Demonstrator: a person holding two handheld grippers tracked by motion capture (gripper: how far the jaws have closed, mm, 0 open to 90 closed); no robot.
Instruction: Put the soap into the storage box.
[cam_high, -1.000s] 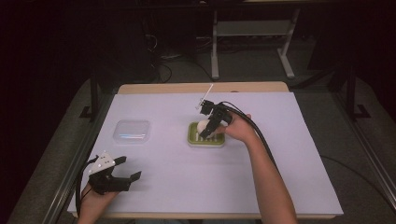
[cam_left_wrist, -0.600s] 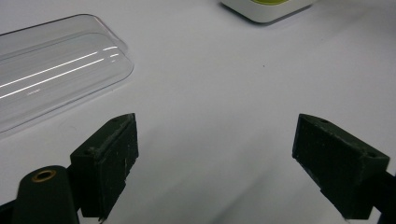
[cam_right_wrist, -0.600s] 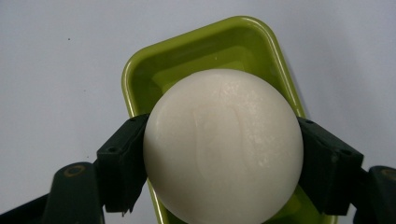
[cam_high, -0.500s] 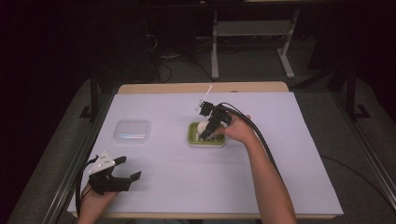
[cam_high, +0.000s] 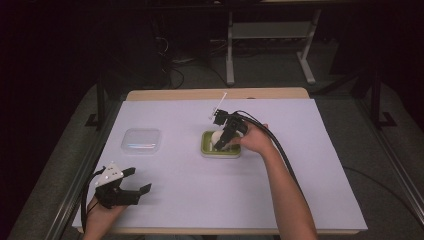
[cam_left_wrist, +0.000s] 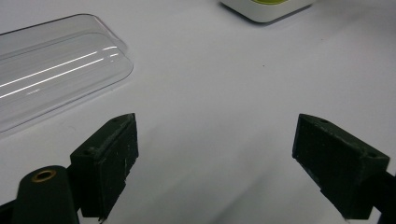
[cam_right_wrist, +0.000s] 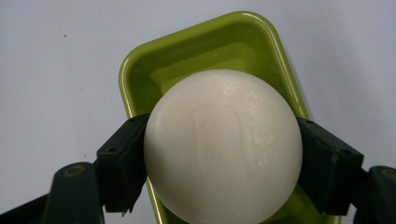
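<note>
A round white bar of soap sits between the two jaws of my right gripper, which is shut on it just over a lime-green soap dish. From above, the right gripper hangs over the green dish near the table's middle, with the white soap partly hidden by it. My left gripper rests low at the front left, open, with nothing between its jaws. In its own view the left gripper spans bare white table.
A clear plastic lid lies left of the dish, and its corner lies ahead of the left jaws. White paper covers the table. Cables trail from both grippers. Metal frame legs stand beyond the far edge.
</note>
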